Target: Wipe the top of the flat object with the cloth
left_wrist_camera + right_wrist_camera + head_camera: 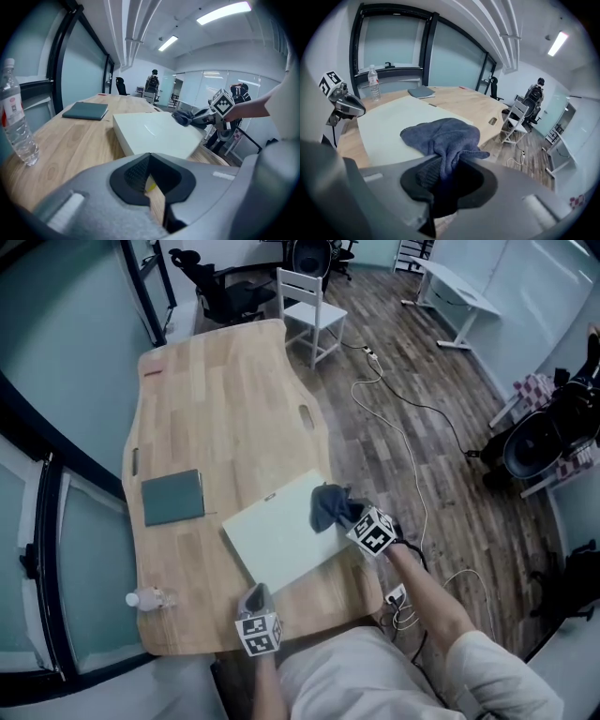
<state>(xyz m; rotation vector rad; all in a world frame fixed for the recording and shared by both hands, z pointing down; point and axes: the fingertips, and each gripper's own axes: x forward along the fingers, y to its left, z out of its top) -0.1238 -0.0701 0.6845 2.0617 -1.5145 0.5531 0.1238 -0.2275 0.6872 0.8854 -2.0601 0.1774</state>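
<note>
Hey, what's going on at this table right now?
A person works at a light wooden table with a handheld gripper in each hand. The right gripper is clamped on a crumpled blue-grey cloth, which rests on the right-hand corner of a pale flat rectangular board. The left gripper, jaws together and holding nothing, is near the table's front edge, close to the board's near corner. It looks like wiping the board's top.

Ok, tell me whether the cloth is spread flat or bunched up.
Bunched up. The cloth lies in a crumpled heap on the flat white object, with one end pinched in the right claw.
</note>
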